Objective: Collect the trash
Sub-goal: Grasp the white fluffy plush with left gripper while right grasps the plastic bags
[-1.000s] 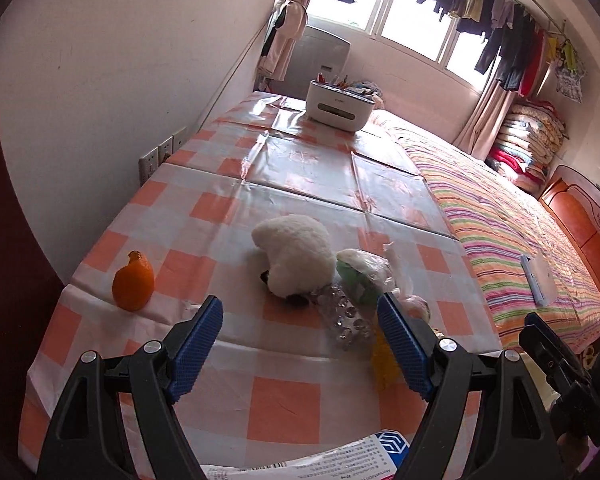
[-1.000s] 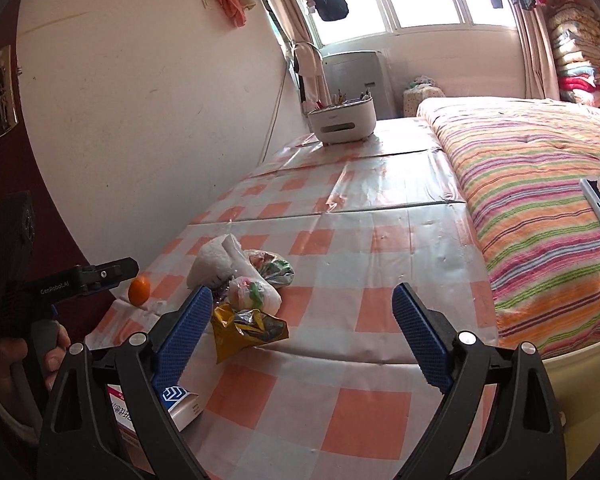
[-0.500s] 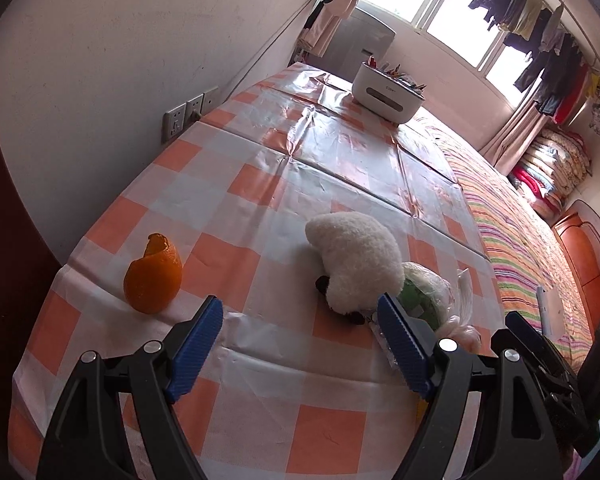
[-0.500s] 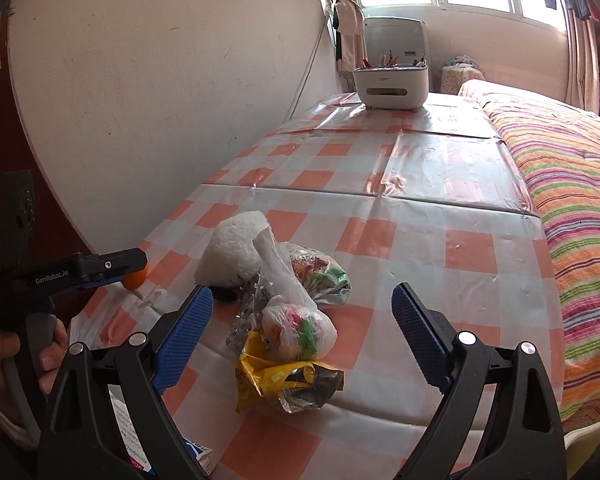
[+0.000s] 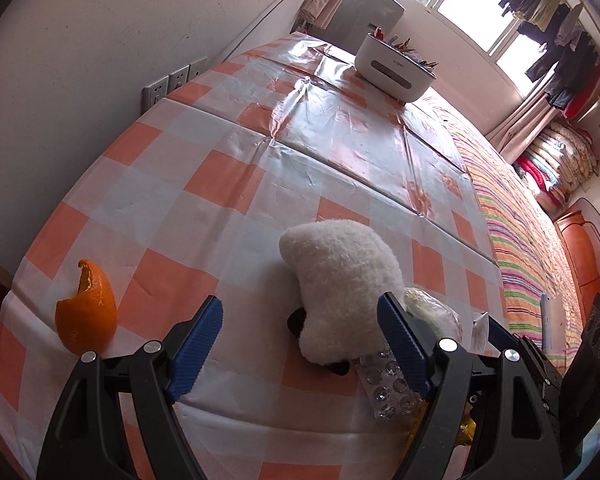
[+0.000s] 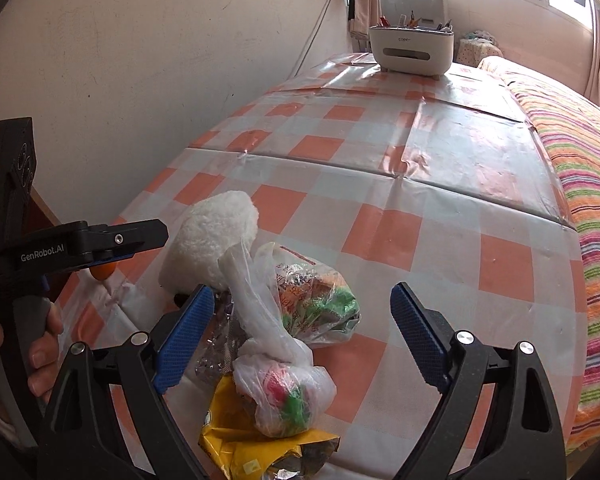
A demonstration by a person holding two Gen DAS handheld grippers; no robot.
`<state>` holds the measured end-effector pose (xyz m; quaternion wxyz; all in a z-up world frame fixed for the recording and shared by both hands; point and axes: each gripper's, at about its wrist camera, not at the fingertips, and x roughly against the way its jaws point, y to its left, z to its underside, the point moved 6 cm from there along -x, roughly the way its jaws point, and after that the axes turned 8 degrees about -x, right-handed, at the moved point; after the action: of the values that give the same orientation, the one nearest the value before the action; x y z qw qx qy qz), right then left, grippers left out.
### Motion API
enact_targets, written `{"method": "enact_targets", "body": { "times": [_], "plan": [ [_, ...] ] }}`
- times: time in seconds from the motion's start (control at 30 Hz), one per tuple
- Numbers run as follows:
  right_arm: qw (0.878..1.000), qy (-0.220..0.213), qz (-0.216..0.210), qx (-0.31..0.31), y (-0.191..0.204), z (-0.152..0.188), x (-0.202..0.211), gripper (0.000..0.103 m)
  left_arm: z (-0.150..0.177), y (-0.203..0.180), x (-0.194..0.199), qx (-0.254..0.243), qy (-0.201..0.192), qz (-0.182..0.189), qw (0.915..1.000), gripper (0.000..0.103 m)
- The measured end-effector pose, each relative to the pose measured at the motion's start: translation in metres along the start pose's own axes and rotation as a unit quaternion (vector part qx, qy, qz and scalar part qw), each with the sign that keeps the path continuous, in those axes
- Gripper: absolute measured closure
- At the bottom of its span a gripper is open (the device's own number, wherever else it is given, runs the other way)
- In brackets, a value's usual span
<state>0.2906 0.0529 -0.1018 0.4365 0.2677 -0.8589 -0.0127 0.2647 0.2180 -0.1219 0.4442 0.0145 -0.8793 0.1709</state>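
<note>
While both grippers hang w/ jaws apart, left gripper [image 5: 300,344] empty, right gripper [image 6: 302,334] just narrowing around tied bag [image 6: 280,376] untouched, trash sits beside white plush [image 6: 212,240]; orange peel [image 5: 86,316] well left.

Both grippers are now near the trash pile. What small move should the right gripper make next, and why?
Probably lower the right gripper a little further and close on the knotted plastic bag. Its jaws have just been closing but are open, the bag lies between them untouched, and its twisted neck stands up, easy to pinch.
</note>
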Motion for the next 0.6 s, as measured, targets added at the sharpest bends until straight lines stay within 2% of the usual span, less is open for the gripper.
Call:
{"method": "enact_targets", "body": {
  "times": [0.03,0.1,0.23,0.33,0.6],
  "plan": [
    [1.0,0.006,-0.001,0.002,0.0,0.001,-0.005,0.031,-0.001,-0.002,-0.004,-0.004,0.005,-0.002,1.0,0.026],
    [1.0,0.02,-0.002,-0.001,-0.003,0.003,-0.013,0.039,-0.002,-0.006,-0.012,-0.009,0.011,-0.002,0.9999,0.026],
    [1.0,0.019,-0.011,-0.013,-0.01,0.005,-0.015,0.043,-0.006,-0.012,-0.021,-0.01,0.016,0.008,0.9998,0.026],
    [1.0,0.008,-0.005,-0.018,-0.018,0.005,-0.008,0.047,-0.007,-0.015,-0.027,-0.014,0.022,0.002,0.9997,0.019],
    [0.994,-0.035,-0.038,-0.092,-0.049,-0.001,0.027,0.049,-0.004,-0.023,-0.03,-0.021,0.019,0.01,0.9995,0.018]
  ]
}}
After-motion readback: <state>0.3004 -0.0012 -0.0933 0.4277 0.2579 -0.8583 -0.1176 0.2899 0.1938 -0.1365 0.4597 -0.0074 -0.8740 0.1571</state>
